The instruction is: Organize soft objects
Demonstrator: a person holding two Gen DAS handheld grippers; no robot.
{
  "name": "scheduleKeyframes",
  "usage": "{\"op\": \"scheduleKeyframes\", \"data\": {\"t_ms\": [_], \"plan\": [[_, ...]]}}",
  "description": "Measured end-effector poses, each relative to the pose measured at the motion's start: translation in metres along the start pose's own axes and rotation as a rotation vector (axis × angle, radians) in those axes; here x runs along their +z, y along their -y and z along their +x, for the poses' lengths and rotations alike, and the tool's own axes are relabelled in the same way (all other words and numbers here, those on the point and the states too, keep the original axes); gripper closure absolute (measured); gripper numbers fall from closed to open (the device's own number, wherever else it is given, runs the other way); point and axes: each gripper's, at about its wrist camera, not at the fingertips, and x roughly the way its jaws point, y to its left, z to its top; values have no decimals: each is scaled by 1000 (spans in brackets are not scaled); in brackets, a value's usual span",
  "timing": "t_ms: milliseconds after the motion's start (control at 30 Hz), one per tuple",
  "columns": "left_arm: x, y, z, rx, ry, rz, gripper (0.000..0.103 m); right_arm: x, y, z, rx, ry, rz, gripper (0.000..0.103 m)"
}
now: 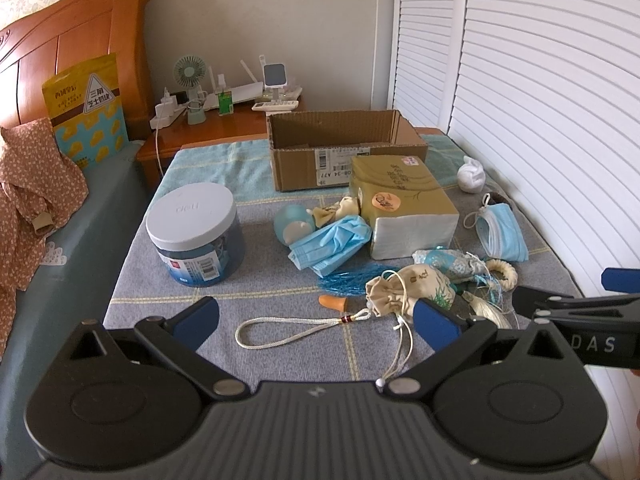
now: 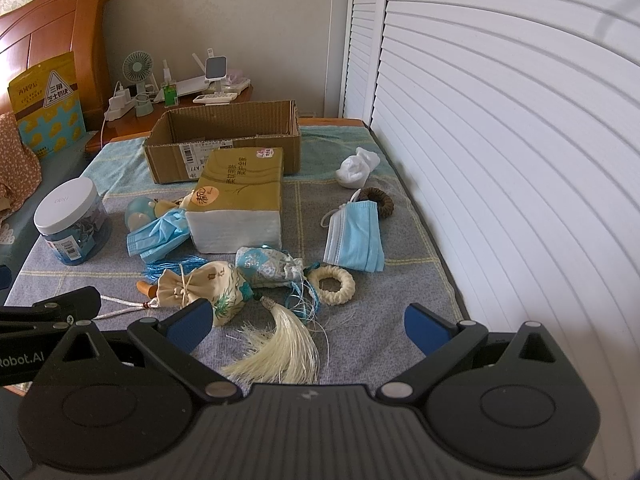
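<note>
Soft items lie scattered on a grey checked cloth (image 1: 280, 300). A beige drawstring pouch (image 1: 404, 290) with a white cord loop (image 1: 296, 326) lies just ahead of my open left gripper (image 1: 316, 320). Beside it sit a blue patterned sachet (image 2: 266, 266), a cream tassel (image 2: 280, 350), a cream ring (image 2: 332, 284), a brown ring (image 2: 378, 200), two blue face masks (image 2: 354, 238) (image 1: 332, 246) and a white sock ball (image 2: 356, 168). My right gripper (image 2: 308, 322) is open above the tassel. An open cardboard box (image 2: 224, 144) stands behind.
A gold tissue pack (image 2: 238, 196) lies in front of the box. A white-lidded jar (image 1: 196, 236) stands at the left. A louvred door (image 2: 500, 140) runs along the right edge. A nightstand (image 1: 224, 124) with a fan is behind; a bed lies left.
</note>
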Motion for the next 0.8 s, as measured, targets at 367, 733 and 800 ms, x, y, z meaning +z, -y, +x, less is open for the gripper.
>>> {"op": "scheduleKeyframes", "data": {"t_ms": [367, 733, 800], "plan": [[1, 0, 4, -10, 13, 13, 1, 0, -1, 2, 4, 1, 4, 0], [-4, -14, 16, -112, 33, 0, 1, -3, -2, 9, 44, 22, -31, 0], [-5, -13, 18, -109, 37, 23, 1, -3, -3, 12, 52, 27, -46, 0]]}}
